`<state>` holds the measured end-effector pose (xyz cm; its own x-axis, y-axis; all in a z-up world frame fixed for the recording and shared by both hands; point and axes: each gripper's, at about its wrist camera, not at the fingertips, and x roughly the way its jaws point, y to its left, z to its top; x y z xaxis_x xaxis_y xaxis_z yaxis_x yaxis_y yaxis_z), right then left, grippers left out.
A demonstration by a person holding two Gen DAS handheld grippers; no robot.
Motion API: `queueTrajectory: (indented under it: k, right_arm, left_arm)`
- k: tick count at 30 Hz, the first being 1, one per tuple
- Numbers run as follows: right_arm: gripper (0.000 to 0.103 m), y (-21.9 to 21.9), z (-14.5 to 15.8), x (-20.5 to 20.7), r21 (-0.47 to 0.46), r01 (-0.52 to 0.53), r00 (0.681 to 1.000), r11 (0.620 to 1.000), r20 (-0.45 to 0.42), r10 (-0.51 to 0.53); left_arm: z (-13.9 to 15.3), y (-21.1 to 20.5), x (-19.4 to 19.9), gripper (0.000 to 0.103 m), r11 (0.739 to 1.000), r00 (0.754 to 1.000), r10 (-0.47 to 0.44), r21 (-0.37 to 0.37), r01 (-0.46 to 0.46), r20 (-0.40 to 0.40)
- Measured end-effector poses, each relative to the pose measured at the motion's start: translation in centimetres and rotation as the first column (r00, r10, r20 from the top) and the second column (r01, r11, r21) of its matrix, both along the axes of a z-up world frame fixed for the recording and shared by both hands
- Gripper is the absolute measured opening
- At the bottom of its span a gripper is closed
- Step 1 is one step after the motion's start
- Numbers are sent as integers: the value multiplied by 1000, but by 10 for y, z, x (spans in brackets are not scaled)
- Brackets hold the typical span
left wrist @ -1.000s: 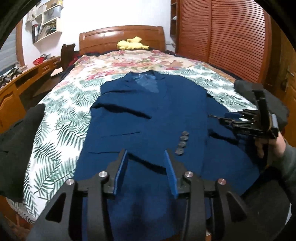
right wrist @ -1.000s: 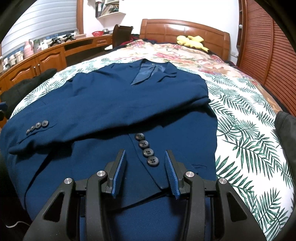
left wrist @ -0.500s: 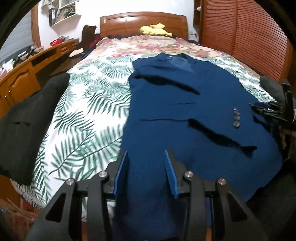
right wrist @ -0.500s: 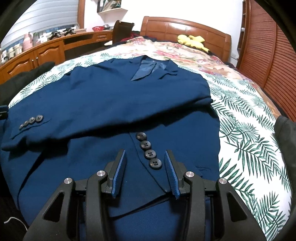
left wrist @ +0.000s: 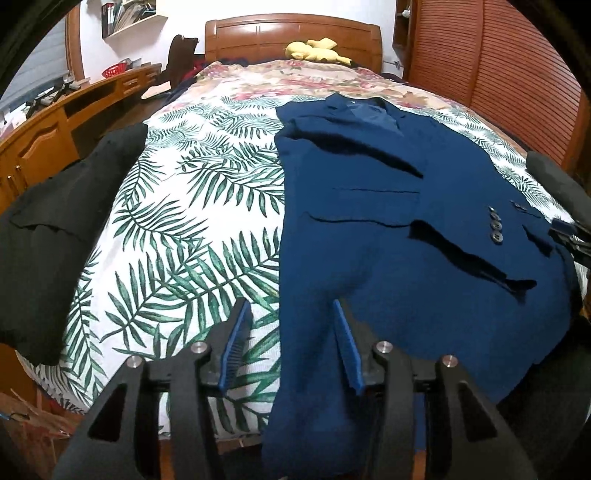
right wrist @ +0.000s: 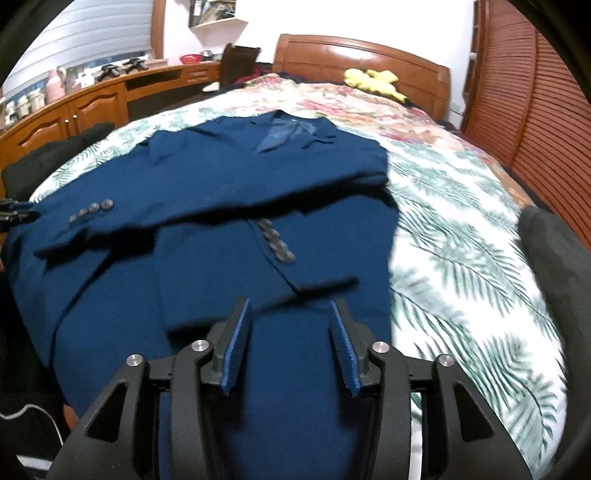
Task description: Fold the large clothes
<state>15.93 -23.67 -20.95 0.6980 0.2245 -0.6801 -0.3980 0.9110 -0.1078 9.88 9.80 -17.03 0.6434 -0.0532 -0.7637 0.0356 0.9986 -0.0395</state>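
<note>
No readable text in either view.

The books on the wall shelf (left wrist: 129,14) above the wooden headboard (left wrist: 291,37) may carry printed spines, but they are too small and blurred to make out; nothing else shows lettering, labels or numbers.

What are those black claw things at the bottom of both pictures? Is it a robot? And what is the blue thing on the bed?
No robot here. A person holds a tool in each hand, with two fingers and a tiny camera that looks along them. One picture comes from the left hand-held gripper, the other from the right hand-held gripper. That is why black fingers with blue pads show at the bottom of each.

The blue thing is a navy suit jacket lying flat on a bed with a leaf-print bedspread. Its sleeves are already folded across the front; you can see the sleeve buttons. A yellow plush toy sits by the headboard, and dark clothes lie at the bed's edge.

Both tools are open and hold nothing.
</note>
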Motion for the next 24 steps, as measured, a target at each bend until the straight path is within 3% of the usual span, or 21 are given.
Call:
queueTrajectory:
  k: [5,12,24]
  right_arm:
    - [61,-25,-3,-18,-7,51,998,999,-32,-52]
    - [66,-50,-8,-37,-5,124,989,992,-78,-124]
    - [68,-40,-12,-46,42,75,987,996,-143,-69]
  left_arm:
    - [-3,5,1,55,1000,1000,3,-12,-3,5]
    - [-4,9,4,57,1000,1000,1,-19,-1,2]
    - [-1,2,-3,56,1000,1000,-14,-21,14,-1]
